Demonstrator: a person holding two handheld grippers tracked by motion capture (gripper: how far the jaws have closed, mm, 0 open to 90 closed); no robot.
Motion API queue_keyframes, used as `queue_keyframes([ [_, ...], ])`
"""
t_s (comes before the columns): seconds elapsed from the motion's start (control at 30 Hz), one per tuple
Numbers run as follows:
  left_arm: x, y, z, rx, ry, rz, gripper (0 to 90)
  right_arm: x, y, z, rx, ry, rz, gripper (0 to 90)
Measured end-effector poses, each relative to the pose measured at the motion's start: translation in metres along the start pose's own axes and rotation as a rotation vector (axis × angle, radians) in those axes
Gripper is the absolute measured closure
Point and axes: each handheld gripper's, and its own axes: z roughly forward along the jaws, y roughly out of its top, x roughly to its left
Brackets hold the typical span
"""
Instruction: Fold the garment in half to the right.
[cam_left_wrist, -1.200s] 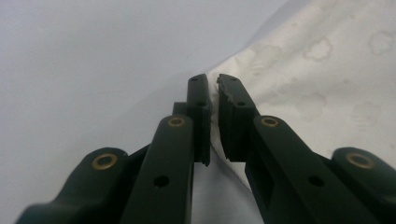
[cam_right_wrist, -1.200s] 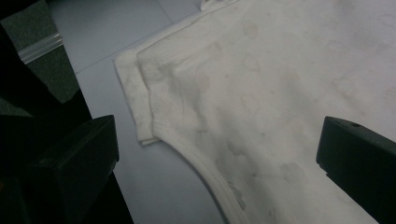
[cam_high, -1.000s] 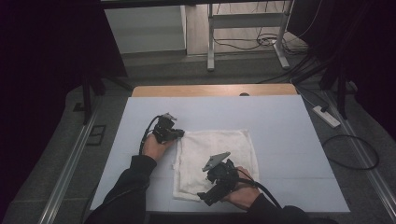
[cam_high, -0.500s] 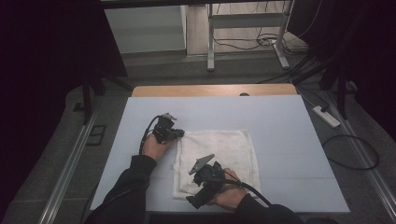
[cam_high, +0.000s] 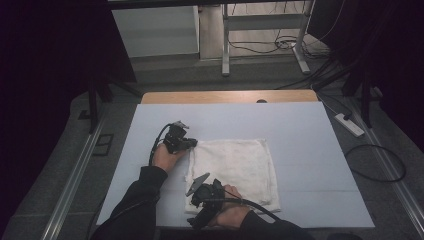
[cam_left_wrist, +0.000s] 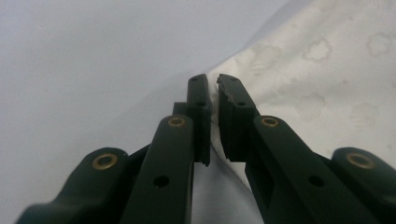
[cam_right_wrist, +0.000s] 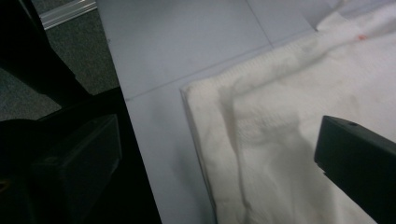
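A white folded towel (cam_high: 235, 165) lies flat on the pale blue table (cam_high: 310, 150). My left gripper (cam_high: 191, 144) rests at the towel's far left corner. In the left gripper view its jaws (cam_left_wrist: 212, 88) stand nearly together, pinching the edge of the towel (cam_left_wrist: 317, 70). My right gripper (cam_high: 199, 212) hovers low over the towel's near left corner. In the right gripper view it (cam_right_wrist: 217, 135) is open wide, one black fingertip (cam_right_wrist: 355, 168) at the right. The corner of the towel (cam_right_wrist: 261, 140) lies between and below the jaws, untouched.
The table's near edge (cam_right_wrist: 140, 154) runs close beside the towel corner, with dark floor beyond it. A wooden strip (cam_high: 230, 96) borders the table's far side. Cables and a power strip (cam_high: 350, 125) lie on the floor at the right.
My right gripper has slid left along the towel's near edge to its near left corner and sunk a little. The left gripper has stayed on its corner.
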Motion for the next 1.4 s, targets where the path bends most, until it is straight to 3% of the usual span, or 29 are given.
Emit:
queue_keyframes([
  [0.33, 0.000, 0.000, 0.000, 0.000, 0.000, 0.000, 82.8, 0.010, 0.011, 0.016, -0.002, 0.037, -0.069, 18.3],
  [0.53, 0.000, 0.000, 0.000, 0.002, 0.000, 0.001, 82.8, 0.014, 0.017, 0.023, -0.004, 0.067, -0.122, 36.2],
  [0.73, 0.000, 0.000, 0.000, 0.002, -0.001, 0.001, 82.8, 0.015, 0.018, 0.031, 0.006, 0.017, -0.193, 55.4],
  [0.93, 0.000, 0.000, 0.000, 0.006, 0.001, 0.006, 82.8, 0.018, 0.016, 0.029, 0.010, -0.035, -0.241, 82.7],
  [1.13, 0.000, 0.001, 0.000, 0.006, 0.006, 0.007, 83.0, 0.010, 0.017, 0.029, 0.016, 0.004, -0.195, 86.7],
  [1.2, -0.001, 0.001, -0.001, 0.007, 0.008, 0.006, 83.6, 0.006, 0.017, 0.028, 0.018, 0.041, -0.163, 87.0],
  [1.3, -0.002, 0.002, -0.001, 0.001, 0.012, -0.003, 84.2, -0.001, 0.017, 0.024, -0.013, 0.099, -0.122, 87.1],
  [1.4, -0.003, 0.003, -0.004, -0.006, 0.014, 0.005, 84.2, -0.004, 0.018, 0.018, -0.030, 0.114, -0.110, 87.1],
])
